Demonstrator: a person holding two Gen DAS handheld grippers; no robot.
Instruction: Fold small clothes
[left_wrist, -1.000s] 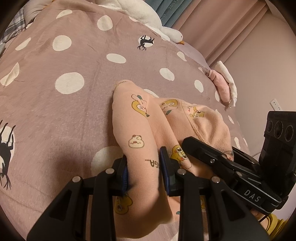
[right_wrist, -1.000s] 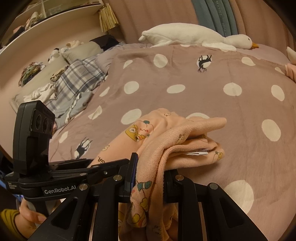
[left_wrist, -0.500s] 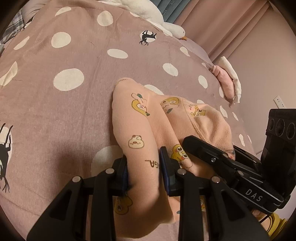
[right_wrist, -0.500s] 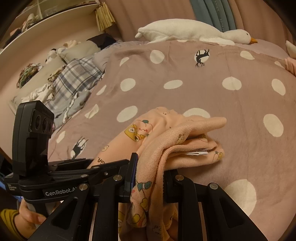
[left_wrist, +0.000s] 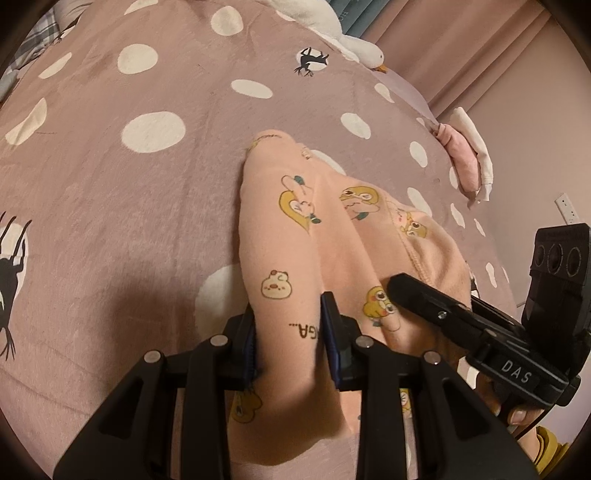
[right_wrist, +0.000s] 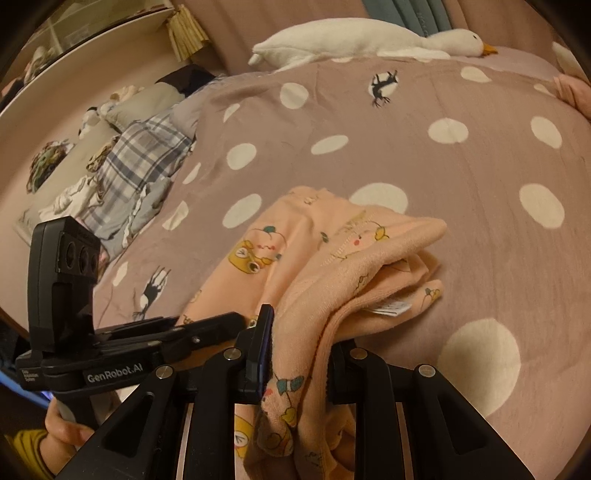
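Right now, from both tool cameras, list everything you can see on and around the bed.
Peach garment: one, peach with cartoon prints, bunched on the blanket, gripped at its near edge by both tools.
Blanket: one, mauve with white dots and black bird prints, covering the bed.
Plush goose: one, white with orange beak, at the far edge of the bed.
Folded pink-and-white cloth: one, on the bed's right edge.
Plaid cloth: one, blue-grey check, left of the blanket.
Curtains: pink, behind the bed.
Left tool: one, black, jaws opening with garment between them.
Right tool: one, black, clamped on the garment.
Hand: holding the left tool's handle, yellow sleeve.
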